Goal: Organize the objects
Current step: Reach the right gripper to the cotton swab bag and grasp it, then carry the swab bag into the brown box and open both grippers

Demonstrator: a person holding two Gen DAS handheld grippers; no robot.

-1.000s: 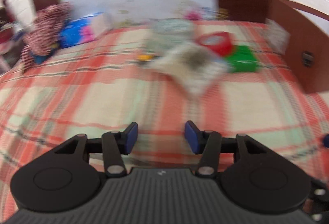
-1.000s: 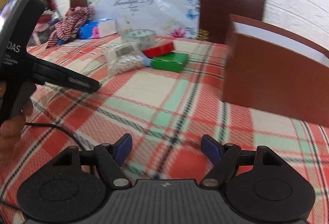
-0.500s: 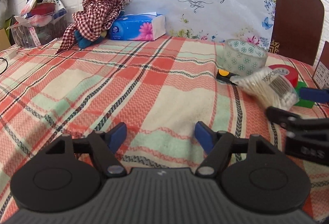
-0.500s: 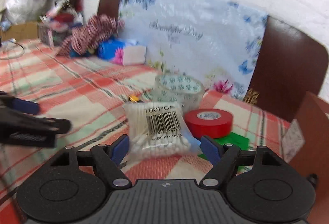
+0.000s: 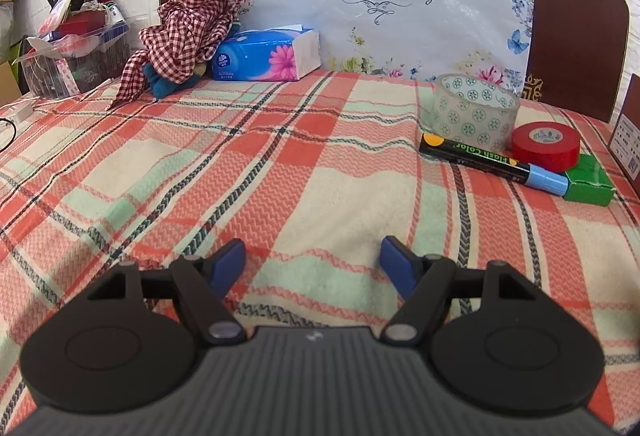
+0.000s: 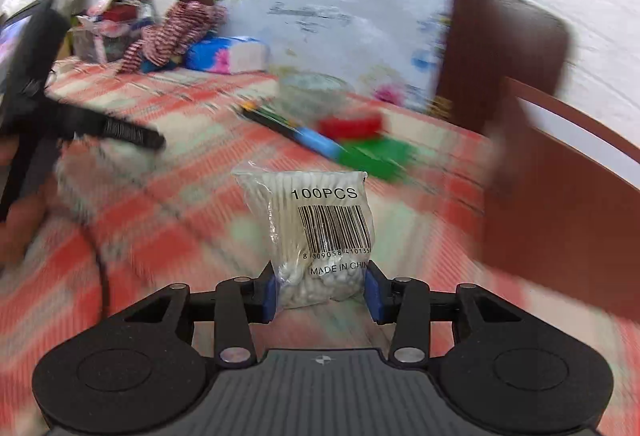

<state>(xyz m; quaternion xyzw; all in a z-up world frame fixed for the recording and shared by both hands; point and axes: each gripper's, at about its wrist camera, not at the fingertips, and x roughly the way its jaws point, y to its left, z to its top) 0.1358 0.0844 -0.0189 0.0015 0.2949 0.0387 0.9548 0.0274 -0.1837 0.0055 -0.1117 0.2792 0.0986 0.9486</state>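
My right gripper [image 6: 320, 290] has a clear bag of cotton swabs [image 6: 316, 228] between its blue pads. Its jaws are closing on the bag's lower end, and the bag stands up in front of it, held above the plaid bedspread [image 6: 200, 220]. The right wrist view is blurred by motion. My left gripper [image 5: 313, 256] hangs open over the bedspread [image 5: 248, 171] with nothing between its fingers. Ahead of it on the right lie a clear patterned tape roll [image 5: 474, 111], a red tape roll [image 5: 546, 147], a black marker with a blue cap [image 5: 492, 159] and a green box [image 5: 590, 181].
A blue tissue box [image 5: 264, 55] and a checked red cloth [image 5: 188, 31] sit by the headboard. A clear bin of clutter [image 5: 76, 63] stands at the far left. A brown box [image 6: 560, 203] is at the right. A person's hand [image 6: 16, 232] holds the left gripper.
The right gripper shut on the bag of cotton swabs and carried it off the pile, uncovering the marker. The left gripper's jaws widened, then it stayed still.
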